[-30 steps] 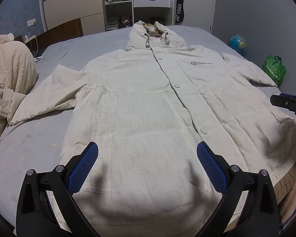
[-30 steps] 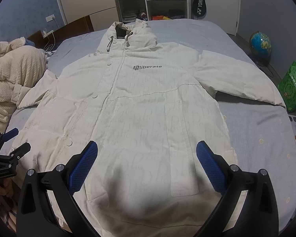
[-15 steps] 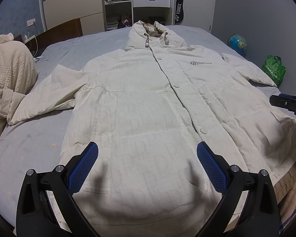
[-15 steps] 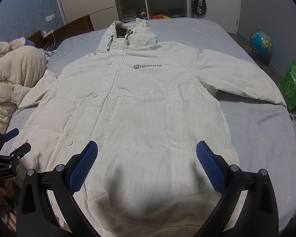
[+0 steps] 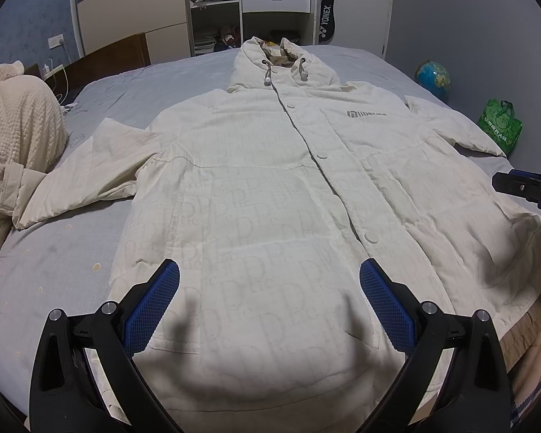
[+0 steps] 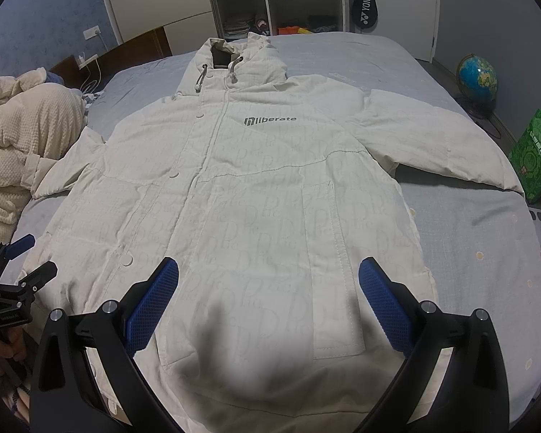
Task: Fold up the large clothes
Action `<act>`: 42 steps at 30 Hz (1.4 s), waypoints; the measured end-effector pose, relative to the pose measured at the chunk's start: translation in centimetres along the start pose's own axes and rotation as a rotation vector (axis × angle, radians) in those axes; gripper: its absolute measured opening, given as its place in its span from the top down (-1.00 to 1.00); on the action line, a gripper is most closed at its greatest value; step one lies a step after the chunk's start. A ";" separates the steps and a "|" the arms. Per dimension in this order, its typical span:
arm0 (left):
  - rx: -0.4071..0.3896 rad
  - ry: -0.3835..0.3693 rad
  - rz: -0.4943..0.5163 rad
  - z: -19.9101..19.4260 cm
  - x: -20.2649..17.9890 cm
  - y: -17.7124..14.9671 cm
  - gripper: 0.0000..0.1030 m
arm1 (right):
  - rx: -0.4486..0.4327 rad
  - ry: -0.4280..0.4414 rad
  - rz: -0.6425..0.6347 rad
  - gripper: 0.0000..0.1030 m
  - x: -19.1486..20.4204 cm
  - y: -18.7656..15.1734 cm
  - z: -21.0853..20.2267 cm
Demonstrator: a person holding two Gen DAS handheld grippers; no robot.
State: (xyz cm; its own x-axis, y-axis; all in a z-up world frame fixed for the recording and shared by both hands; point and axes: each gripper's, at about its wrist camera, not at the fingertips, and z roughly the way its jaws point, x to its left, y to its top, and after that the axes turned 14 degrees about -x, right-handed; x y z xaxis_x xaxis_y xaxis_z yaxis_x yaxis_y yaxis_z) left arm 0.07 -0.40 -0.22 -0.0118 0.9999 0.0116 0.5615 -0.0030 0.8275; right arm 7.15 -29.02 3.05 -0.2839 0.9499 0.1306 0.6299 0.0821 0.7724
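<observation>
A large cream hooded coat (image 5: 270, 195) lies flat and buttoned on the bed, front up, hood at the far end, both sleeves spread sideways. It also fills the right wrist view (image 6: 256, 198), where a grey "liberate" logo (image 6: 270, 120) shows on the chest. My left gripper (image 5: 269, 299) is open and empty, hovering above the coat's hem on its left half. My right gripper (image 6: 268, 299) is open and empty above the hem on the right half. Each gripper shows at the edge of the other's view.
The bed has a grey-blue sheet (image 5: 54, 252). A cream knitted blanket (image 5: 14, 133) is piled at the left edge, touching the left sleeve cuff. A globe (image 6: 476, 75) and a green bag (image 6: 533, 155) stand on the floor at the right. Wardrobe shelves (image 5: 216, 11) stand behind the bed.
</observation>
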 end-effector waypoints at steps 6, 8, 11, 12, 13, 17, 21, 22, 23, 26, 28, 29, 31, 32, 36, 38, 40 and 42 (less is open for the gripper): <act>0.000 -0.003 -0.001 0.0 -0.1 -0.2 -0.87 | 0.000 -0.001 -0.002 -0.87 0.0 0.0 0.0; 0.002 -0.002 -0.001 0.0 0.0 -0.2 -0.87 | 0.001 0.000 0.001 -0.87 0.0 -0.1 0.0; 0.008 0.000 0.003 0.1 -0.2 -0.4 -0.87 | 0.000 0.003 0.008 -0.87 -0.1 0.0 0.0; 0.010 0.001 0.006 0.1 -0.2 -0.5 -0.87 | -0.001 0.005 0.012 -0.87 -0.2 0.0 0.0; 0.012 0.001 0.009 0.2 -0.3 -0.4 -0.87 | -0.001 0.005 0.015 -0.87 -0.3 0.0 0.0; 0.029 0.008 0.017 0.5 -0.3 -0.5 -0.87 | -0.003 0.010 0.035 -0.87 -0.6 0.1 -0.1; 0.064 0.018 0.012 1.1 0.0 -0.9 -0.87 | -0.008 0.012 0.067 -0.87 -1.3 0.5 -0.3; 0.076 0.022 0.007 1.3 0.1 -1.0 -0.87 | -0.006 0.013 0.076 -0.87 -1.6 0.6 -0.3; 0.084 0.023 0.002 1.4 0.2 -1.1 -0.87 | -0.002 0.012 0.081 -0.87 -1.9 0.8 -0.3; 0.107 0.027 -0.014 1.8 0.7 -1.3 -0.87 | -0.001 -0.006 0.074 -0.87 -3.3 1.8 -0.5; 0.114 0.025 -0.022 2.0 0.8 -1.3 -0.87 | -0.002 -0.034 0.067 -0.87 -4.7 2.5 -0.4; 0.118 0.024 -0.024 2.0 0.8 -1.3 -0.87 | -0.004 -0.048 0.065 -0.87 -5.4 2.9 -0.4; 0.124 0.024 -0.030 2.2 0.9 -1.4 -0.87 | -0.007 -0.083 0.088 -0.87 -8.0 3.8 -0.1; 0.127 0.024 -0.032 2.2 0.8 -1.4 -0.87 | -0.006 -0.098 0.106 -0.87 -9.3 4.1 0.1; 0.136 0.024 -0.039 2.4 0.9 -1.4 -0.87 | 0.008 -0.177 0.178 -0.87 -14.9 5.0 1.5; 0.143 0.025 -0.042 2.5 1.0 -1.5 -0.87 | 0.013 -0.220 0.191 -0.87 -17.3 5.3 2.1; 0.151 0.027 -0.044 2.7 1.0 -1.6 -0.87 | 0.013 -0.242 0.222 -0.87 -19.7 5.4 2.4; 0.159 0.029 -0.043 2.9 1.0 -1.7 -0.87 | 0.018 -0.272 0.262 -0.87 -22.5 5.3 3.1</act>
State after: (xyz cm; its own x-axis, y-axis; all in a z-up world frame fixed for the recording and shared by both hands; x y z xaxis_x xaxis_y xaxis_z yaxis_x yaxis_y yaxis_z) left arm 1.54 0.62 -3.24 -0.0611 0.9981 -0.0039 0.6840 0.0447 0.7281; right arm 19.10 -49.01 2.32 0.0897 0.9846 0.1503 0.6690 -0.1713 0.7233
